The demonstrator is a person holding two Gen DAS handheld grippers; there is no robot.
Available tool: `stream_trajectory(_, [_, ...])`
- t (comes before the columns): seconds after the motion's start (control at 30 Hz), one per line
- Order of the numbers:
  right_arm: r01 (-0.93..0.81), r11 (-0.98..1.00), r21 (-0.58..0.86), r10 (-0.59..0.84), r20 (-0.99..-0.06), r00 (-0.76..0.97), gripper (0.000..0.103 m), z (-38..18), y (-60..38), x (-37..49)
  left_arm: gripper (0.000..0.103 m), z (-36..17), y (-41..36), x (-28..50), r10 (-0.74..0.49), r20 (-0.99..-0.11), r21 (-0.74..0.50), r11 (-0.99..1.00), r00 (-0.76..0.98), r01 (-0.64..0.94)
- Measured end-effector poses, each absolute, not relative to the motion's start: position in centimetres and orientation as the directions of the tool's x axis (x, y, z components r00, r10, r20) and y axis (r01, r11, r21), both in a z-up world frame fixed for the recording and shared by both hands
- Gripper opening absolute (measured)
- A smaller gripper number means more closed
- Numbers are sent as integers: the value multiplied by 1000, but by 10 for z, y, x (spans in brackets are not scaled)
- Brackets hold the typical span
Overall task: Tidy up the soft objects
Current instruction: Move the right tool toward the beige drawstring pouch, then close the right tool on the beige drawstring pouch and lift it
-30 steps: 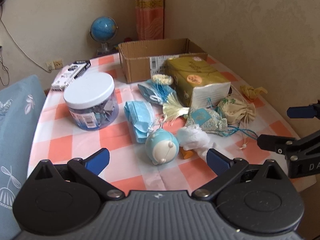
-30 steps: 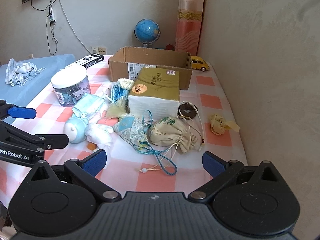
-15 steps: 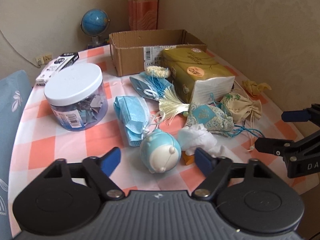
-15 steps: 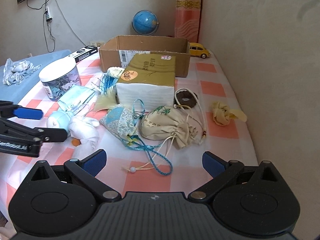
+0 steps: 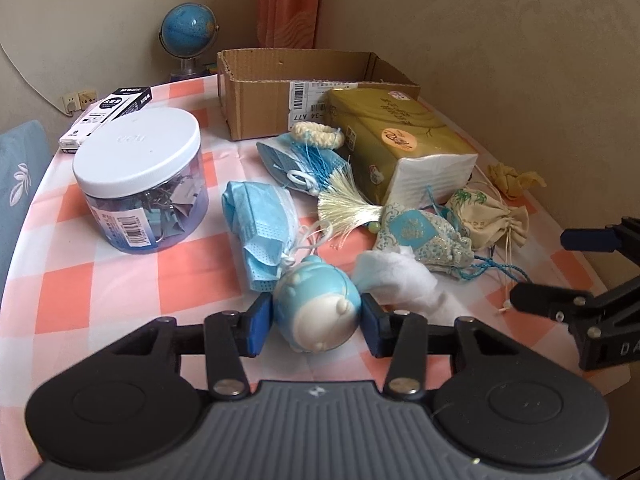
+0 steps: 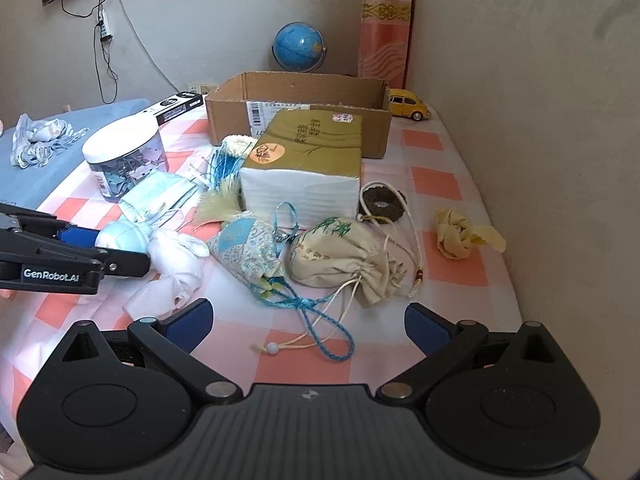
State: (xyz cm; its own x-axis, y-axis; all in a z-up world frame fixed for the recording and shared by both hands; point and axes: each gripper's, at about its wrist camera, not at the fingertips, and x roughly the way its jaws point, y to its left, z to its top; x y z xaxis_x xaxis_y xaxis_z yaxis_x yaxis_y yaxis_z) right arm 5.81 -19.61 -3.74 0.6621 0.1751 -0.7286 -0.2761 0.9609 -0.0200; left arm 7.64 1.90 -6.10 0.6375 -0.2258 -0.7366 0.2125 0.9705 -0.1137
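My left gripper (image 5: 316, 322) is shut on a round light-blue and cream soft toy (image 5: 318, 310) that rests on the checked tablecloth; it also shows in the right wrist view (image 6: 120, 238). A white fluffy cloth (image 5: 400, 276) lies right of it. A blue face mask (image 5: 260, 228), a blue patterned pouch (image 5: 420, 236), a beige drawstring bag (image 6: 340, 252) and a tissue pack (image 6: 308, 164) lie beyond. The open cardboard box (image 5: 304, 88) stands at the back. My right gripper (image 6: 308, 326) is open and empty, above blue cords in front of the pouches.
A clear jar with a white lid (image 5: 138, 172) stands at the left. A black and white box (image 5: 108, 118), a globe (image 5: 188, 36) and a yellow toy car (image 6: 410, 104) are at the back. A yellow crumpled cloth (image 6: 460, 232) lies near the right wall.
My left gripper moved forward and down and shut its fingers on the blue toy. My right gripper came closer to the pouches and stayed open.
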Motion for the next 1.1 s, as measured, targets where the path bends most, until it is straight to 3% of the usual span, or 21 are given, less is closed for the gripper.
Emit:
stream_trajectory(0.3, [-219,975,-40,125,-714,689,100,-35,-200,76,45,-57,26,71,-211,-736,-99,974,644,206])
stream_trajectory(0.53, [-192,978,-78,75,-731,678,88,-43,-197,99,45,-59,28,73,-225,-737,-117,971,638,206])
stream_trajectory(1.1, [-213,973,-86,77,-753,654,88,-58,-185,124,46,-63,30,80,-248,-736,-143,966,630,214])
